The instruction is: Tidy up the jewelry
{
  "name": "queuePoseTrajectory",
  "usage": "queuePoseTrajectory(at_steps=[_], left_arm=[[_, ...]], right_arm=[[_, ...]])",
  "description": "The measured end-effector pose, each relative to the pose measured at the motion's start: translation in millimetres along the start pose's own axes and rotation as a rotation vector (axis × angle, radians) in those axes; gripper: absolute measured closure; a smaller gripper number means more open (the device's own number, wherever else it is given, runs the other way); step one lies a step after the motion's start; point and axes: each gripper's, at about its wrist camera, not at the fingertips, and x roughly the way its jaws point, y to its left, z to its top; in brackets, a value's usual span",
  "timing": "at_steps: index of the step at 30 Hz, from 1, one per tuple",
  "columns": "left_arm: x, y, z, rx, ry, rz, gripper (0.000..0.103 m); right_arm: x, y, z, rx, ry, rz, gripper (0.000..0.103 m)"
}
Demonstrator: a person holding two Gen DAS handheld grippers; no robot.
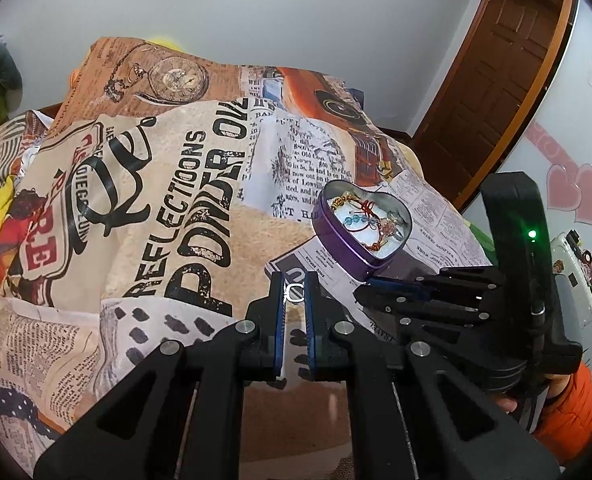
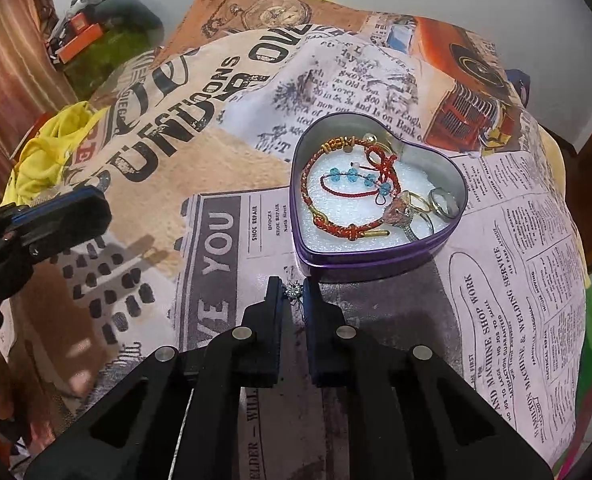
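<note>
A purple heart-shaped tin (image 2: pixel 376 264) stands open on the newspaper-print cloth (image 2: pixel 223 160); it also shows in the left wrist view (image 1: pixel 336 248). Inside lie a red-and-gold cord bracelet (image 2: pixel 320 216), a red string with blue beads (image 2: pixel 352 178) and rings (image 2: pixel 442 204). My left gripper (image 1: pixel 294 292) is shut on a small silver ring (image 1: pixel 294 293), left of the tin. My right gripper (image 2: pixel 293 292) is shut on a small sparkly silver piece (image 2: pixel 293 291), just in front of the tin.
The cloth covers a raised, uneven surface that drops away at the right. Yellow fabric (image 2: pixel 43 152) lies at the left edge. A brown door (image 1: pixel 492 80) and a wall with pink hearts (image 1: pixel 576 196) stand to the right. A green box (image 2: pixel 107 52) sits far left.
</note>
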Motion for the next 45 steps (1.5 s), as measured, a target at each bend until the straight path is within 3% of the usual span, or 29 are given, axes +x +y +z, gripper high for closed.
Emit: queuePoseTrajectory(at_steps=[16, 27, 36, 45], left_arm=[[-3.6, -29.6, 30.7, 0.043, -0.047, -0.020, 0.096], [12.9, -47.9, 55.1, 0.070, -0.056, -0.048, 0.096], [40.1, -53.2, 60.3, 0.077, -0.007, -0.070, 0.096], [66.8, -60.7, 58.4, 0.107, 0.049, -0.074, 0.096]], right_arm=[[-62.3, -33.9, 10.7, 0.074, -0.170, -0.013, 0.094], [-78.9, -50.9, 30.3, 0.103, -0.254, -0.019, 0.094], [-67.8, -58.4, 40.2, 0.099, -0.254, -0.019, 0.094], [-38.4, -69.5, 45.8, 0.112, -0.182, 0.014, 0.094]])
